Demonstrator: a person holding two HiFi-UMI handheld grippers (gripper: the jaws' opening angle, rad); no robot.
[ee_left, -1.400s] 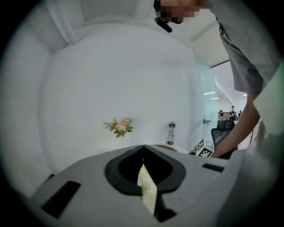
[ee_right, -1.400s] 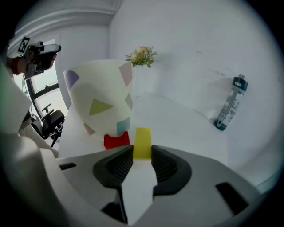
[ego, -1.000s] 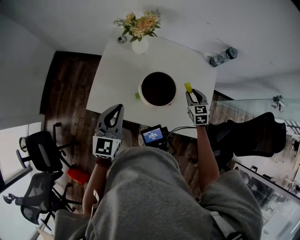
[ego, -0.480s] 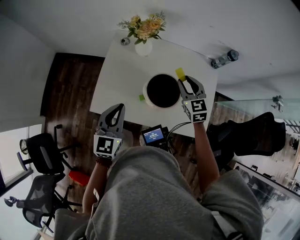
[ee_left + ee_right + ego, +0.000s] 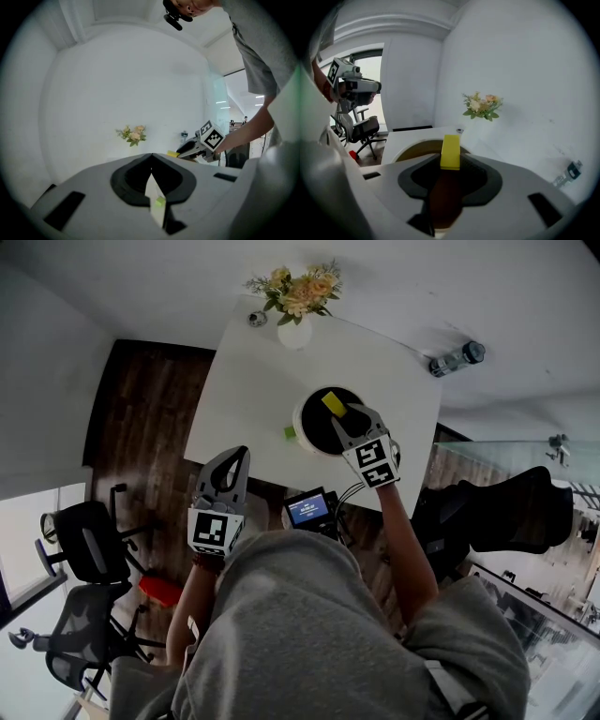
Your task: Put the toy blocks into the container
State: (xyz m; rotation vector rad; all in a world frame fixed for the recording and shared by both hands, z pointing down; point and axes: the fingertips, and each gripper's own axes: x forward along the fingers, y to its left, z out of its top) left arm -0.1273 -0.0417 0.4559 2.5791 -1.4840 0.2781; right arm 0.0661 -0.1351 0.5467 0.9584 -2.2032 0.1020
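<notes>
We've got our right gripper (image 5: 345, 413) over the dark round container (image 5: 298, 423) on the white table (image 5: 244, 381), with a yellow block (image 5: 333, 403) pinched at its tips above the opening. A small green block (image 5: 290, 432) sits at the container's rim, perhaps touching it. Our left gripper (image 5: 240, 454) hangs off the table's near edge, tips together.
</notes>
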